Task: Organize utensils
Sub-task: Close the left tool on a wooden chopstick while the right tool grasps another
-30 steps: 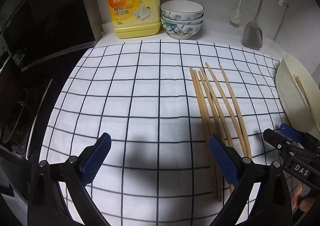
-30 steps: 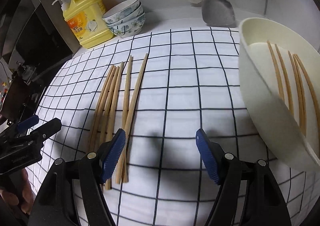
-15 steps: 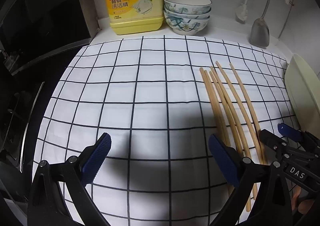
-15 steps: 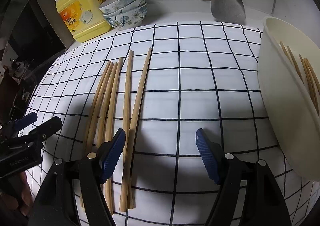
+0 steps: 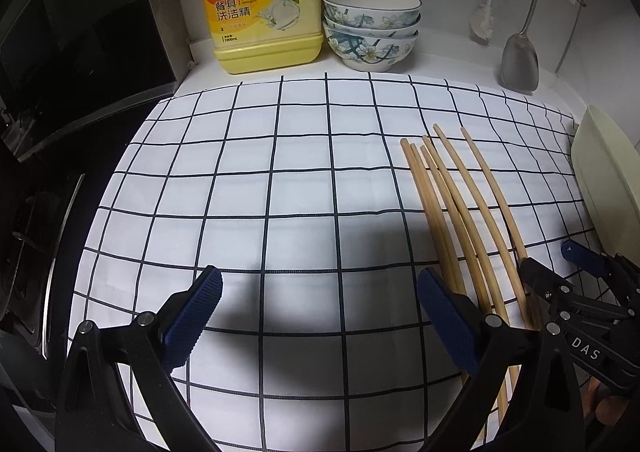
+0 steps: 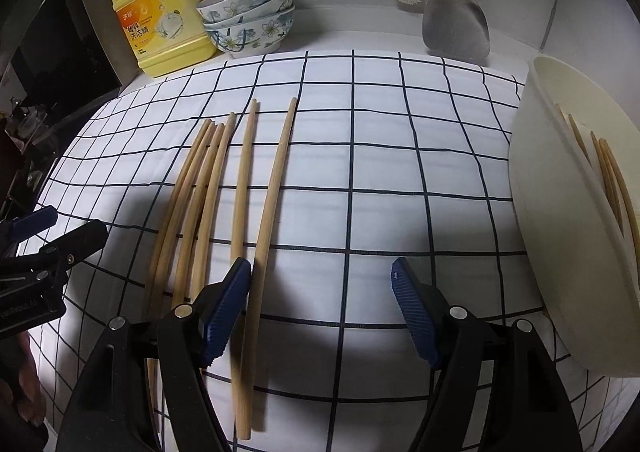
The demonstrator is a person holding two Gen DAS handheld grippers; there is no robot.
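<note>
1. Left wrist view: my left gripper (image 5: 318, 316) hangs with jaws wide apart and empty over the checked cloth (image 5: 248, 196). The loose chopsticks (image 5: 452, 212) lie toward the cloth's right edge, long axes running front to back, just off my right fingertip. The right gripper (image 5: 556, 272) sits at their near ends.

2. Right wrist view: my right gripper (image 6: 322, 308) is likewise spread and empty. The rightmost chopstick (image 6: 268, 212) passes just inside its left finger (image 6: 224, 312), roughly parallel to the fingers; I judge this arm the nearer. More chopsticks rest in the cream tray (image 6: 552, 220) at the right edge.
</note>
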